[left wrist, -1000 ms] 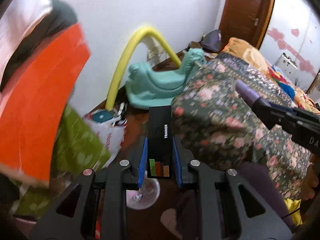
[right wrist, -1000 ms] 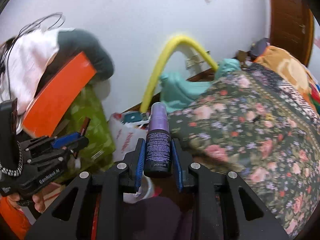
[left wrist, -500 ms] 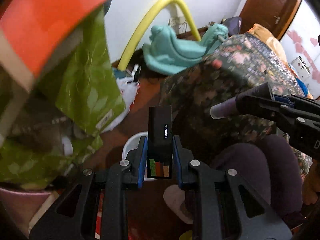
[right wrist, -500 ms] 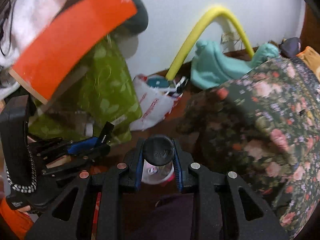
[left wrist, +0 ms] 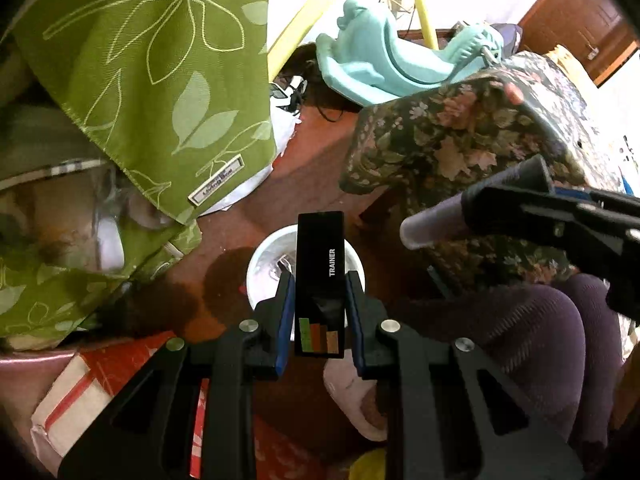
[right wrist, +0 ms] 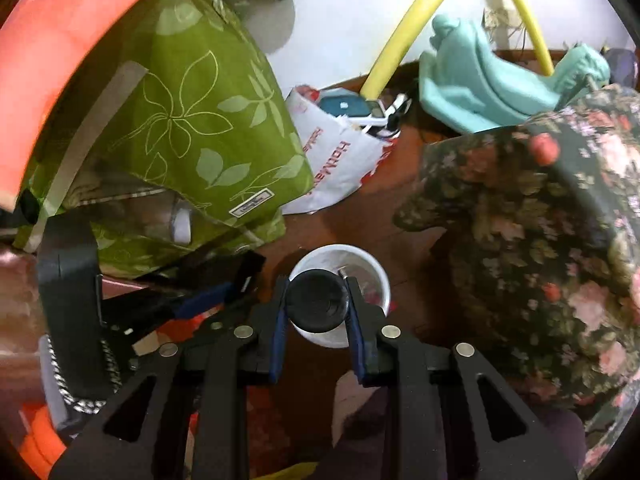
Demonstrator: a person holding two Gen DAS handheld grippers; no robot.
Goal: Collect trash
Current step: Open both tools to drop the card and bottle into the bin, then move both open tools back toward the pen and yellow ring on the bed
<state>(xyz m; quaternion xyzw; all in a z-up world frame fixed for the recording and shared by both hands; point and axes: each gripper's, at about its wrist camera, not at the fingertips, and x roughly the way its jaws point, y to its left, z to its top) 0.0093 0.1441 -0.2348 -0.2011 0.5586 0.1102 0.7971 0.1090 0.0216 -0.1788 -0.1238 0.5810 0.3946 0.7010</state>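
Observation:
My left gripper [left wrist: 320, 280] is shut on a slim black box [left wrist: 320, 264] printed TRAINER. It hangs right above a small white bin [left wrist: 262, 268] on the brown floor. My right gripper [right wrist: 317, 280] is shut on a purple bottle [right wrist: 316, 304], seen end-on by its dark base, also over the white bin [right wrist: 372, 276]. In the left wrist view the purple bottle [left wrist: 430, 228] and the right gripper [left wrist: 460, 216] come in from the right. The left gripper [right wrist: 236, 276] shows at the left of the right wrist view. Some scraps lie inside the bin.
A green leaf-print bag [left wrist: 160, 80] bulges at the left, a white plastic bag [right wrist: 336, 164] behind it. A floral-covered bed [right wrist: 540, 220] fills the right. A teal plastic toy [left wrist: 392, 64] and yellow tube [right wrist: 400, 40] stand by the wall. A person's dark-trousered knee [left wrist: 520, 320] is close.
Both grippers have sunk and tipped downward toward the floor. The white bin has come under them, and the wall and door have slid out of the top of the views.

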